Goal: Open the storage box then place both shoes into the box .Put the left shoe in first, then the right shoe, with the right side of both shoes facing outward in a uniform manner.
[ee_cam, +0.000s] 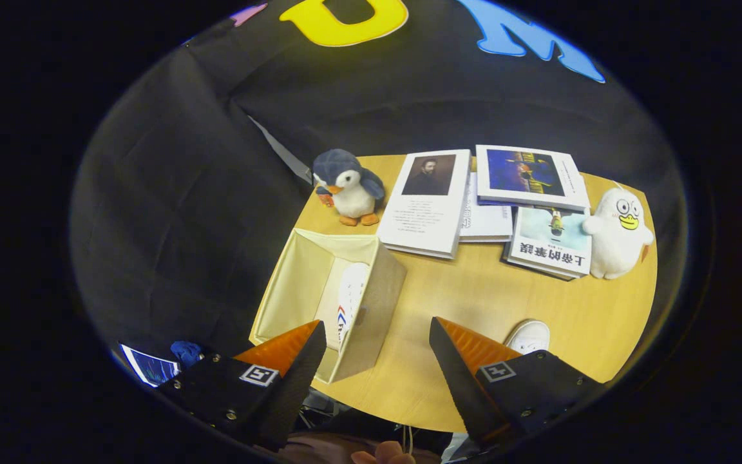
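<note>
An open beige storage box [380, 303] stands on the wooden table [474, 303] just ahead of my left finger. One white shoe [349, 303] rests on its side inside the box, against the wall nearer the fingers' gap. A second white shoe [529, 336] lies on the table just beyond my right finger, which hides most of it. My gripper [377, 335] hovers above the table's near edge, open, with nothing between its fingers.
A plush penguin [348, 187] stands behind the box. Several books [429, 200] lie across the back of the table, and a white plush ghost [616, 232] sits at their far right. A person's fingertip [384, 454] shows below the gripper. Bare tabletop lies between box and books.
</note>
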